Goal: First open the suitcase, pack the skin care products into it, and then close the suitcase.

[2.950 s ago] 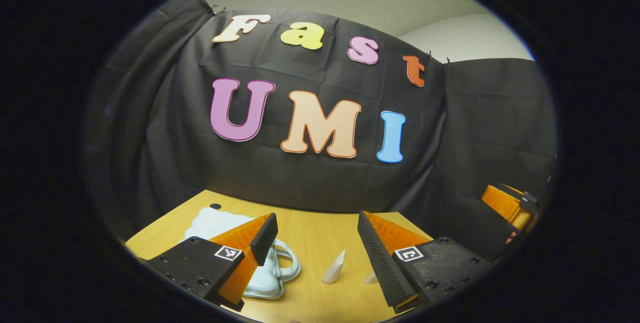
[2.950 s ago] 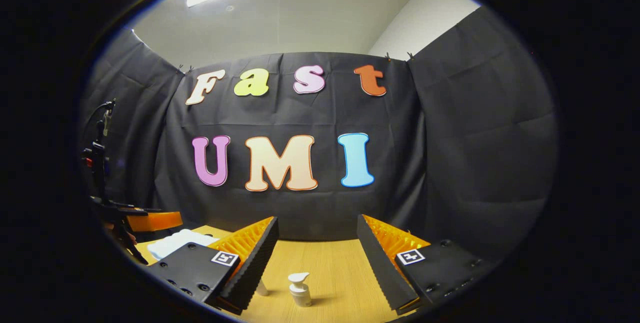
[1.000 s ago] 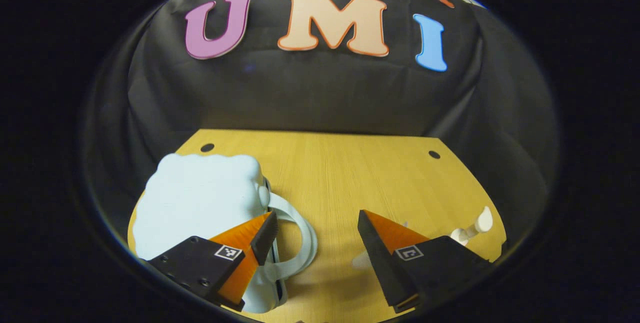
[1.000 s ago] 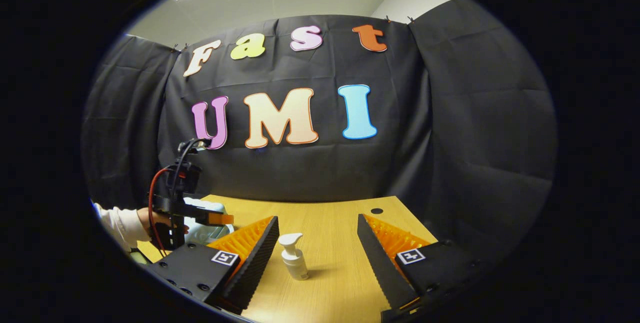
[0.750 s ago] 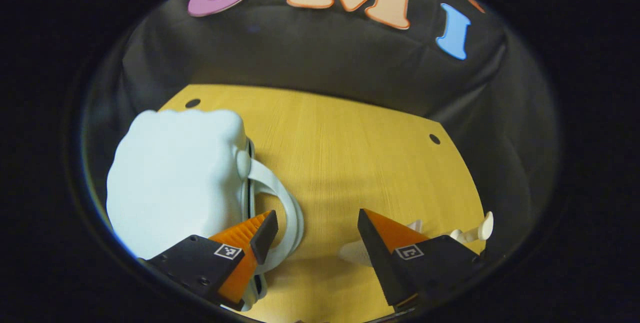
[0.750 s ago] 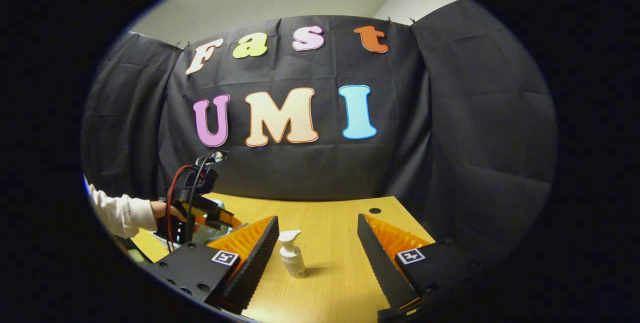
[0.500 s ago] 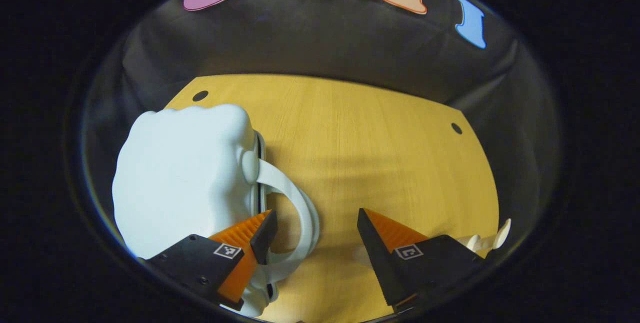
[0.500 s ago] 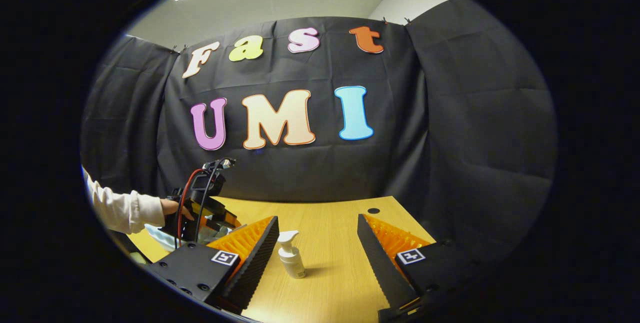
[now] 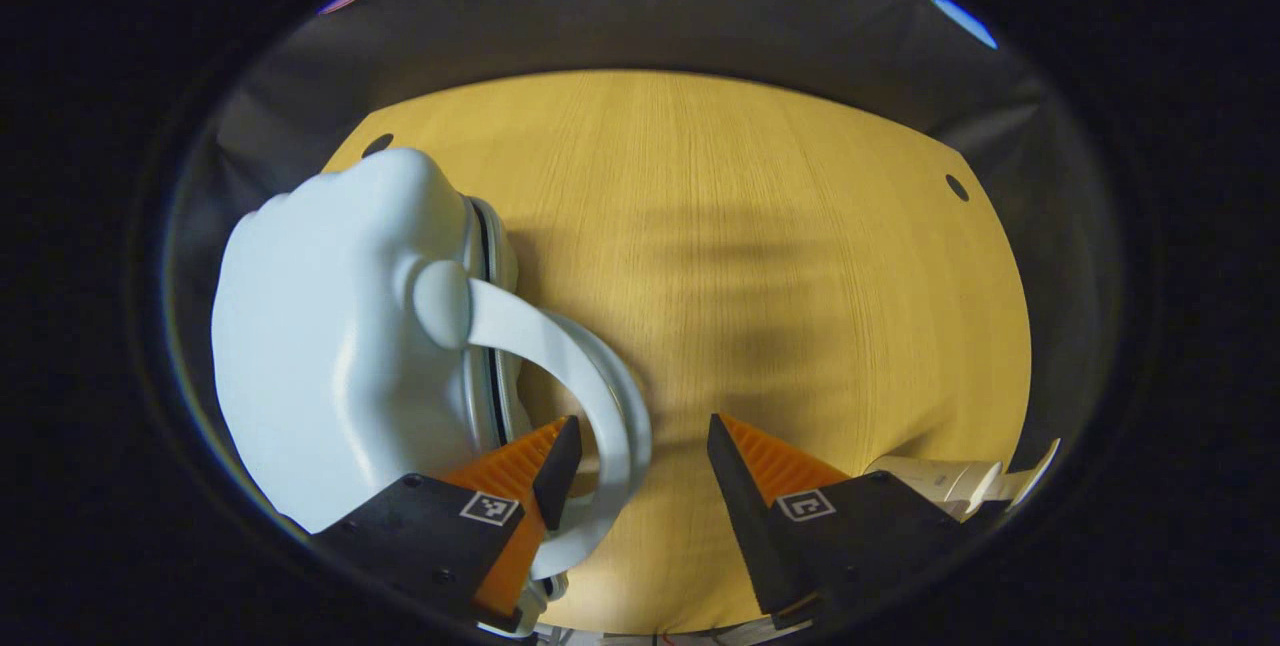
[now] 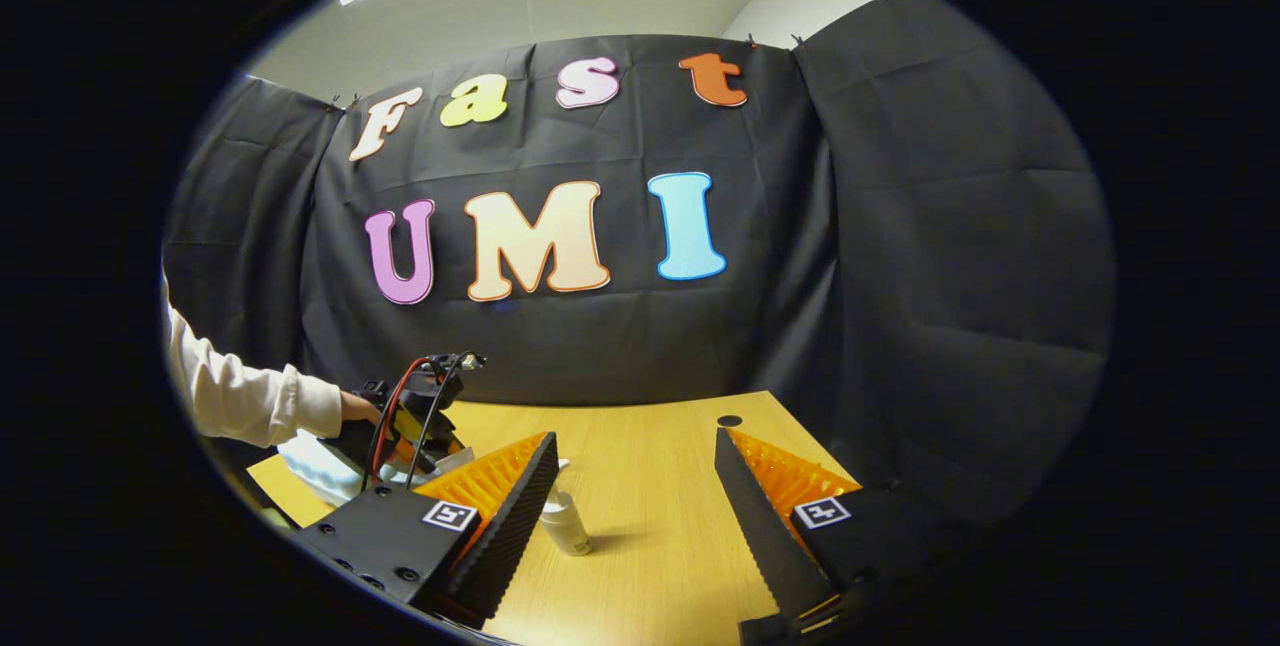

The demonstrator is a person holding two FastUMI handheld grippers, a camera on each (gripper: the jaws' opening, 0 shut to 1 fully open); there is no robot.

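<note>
Your left tongs (image 9: pixel 632 446) stand apart, pointing down at the yellow wood-grain counter (image 9: pixel 760 226), with the pale blue, cloud-shaped hard-shell suitcase (image 9: pixel 330 346) lying just to their left. The suitcase's two shells lie together, with a dark seam line running along the edge that faces the tongs. Its wide, pale looped handle (image 9: pixel 590 406) arches out from a round knob on the shell and curves down between the two fingers; one finger (image 9: pixel 555 461) sits just inside the loop, right beside the strap, though you cannot tell whether it touches. The other finger (image 9: pixel 735 471) is well clear of the handle, over bare counter. At the lower right edge of the left gripper view, a white pump bottle (image 9: pixel 950 478) lies partly hidden behind that finger's mount. In the right gripper view, your right tongs (image 10: pixel 635 486) are also spread wide and hold nothing, hovering above the counter (image 10: pixel 660 546). A small white pump bottle (image 10: pixel 565 524) stands upright on the counter just beside the left finger of these tongs, its top partly hidden by that finger. Farther off to the left in that view, your hand in a cream long sleeve (image 10: pixel 250 396) holds the left tongs (image 10: pixel 425 436) low over the suitcase (image 10: pixel 315 466), of which a pale corner shows beneath.
</note>
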